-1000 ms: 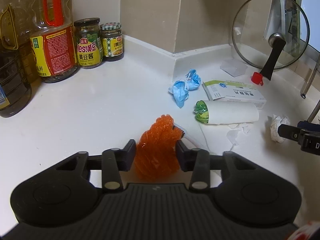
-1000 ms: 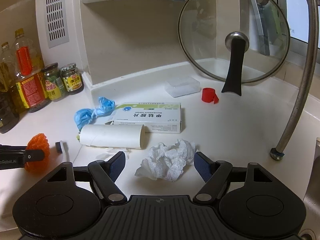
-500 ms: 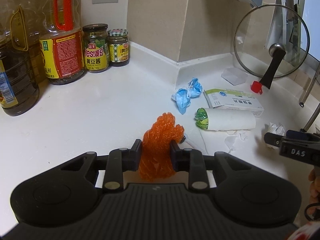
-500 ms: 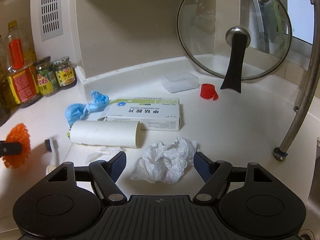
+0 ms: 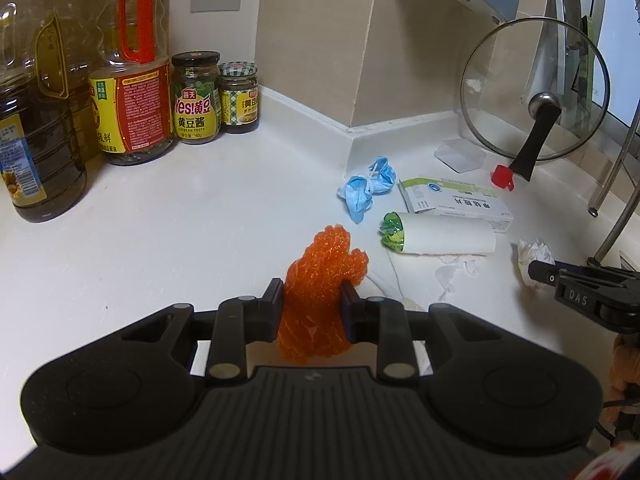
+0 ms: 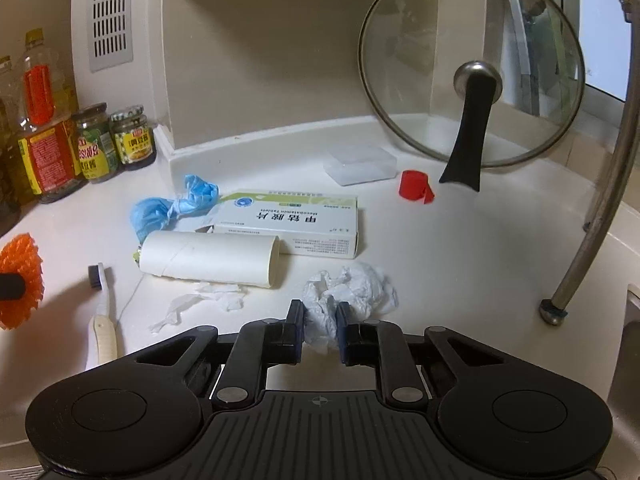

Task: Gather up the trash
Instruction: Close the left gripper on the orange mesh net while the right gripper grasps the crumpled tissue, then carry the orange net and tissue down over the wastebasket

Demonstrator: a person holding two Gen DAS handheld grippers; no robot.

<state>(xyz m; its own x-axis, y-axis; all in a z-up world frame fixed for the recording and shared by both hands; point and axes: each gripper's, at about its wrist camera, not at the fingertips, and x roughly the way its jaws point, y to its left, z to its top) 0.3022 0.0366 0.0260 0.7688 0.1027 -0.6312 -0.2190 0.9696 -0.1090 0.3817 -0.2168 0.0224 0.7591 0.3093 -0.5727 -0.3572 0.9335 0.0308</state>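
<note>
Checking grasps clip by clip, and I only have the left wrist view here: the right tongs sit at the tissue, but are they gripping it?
Observer: Yes. The right tongs have just been closing, and their pads now pinch the near edge of the tissue.
Operator: Is anything hidden behind my orange mesh?
Observer: A toothbrush lies on the counter left of the roll, with its bristle end pointing away from the camera.
</note>
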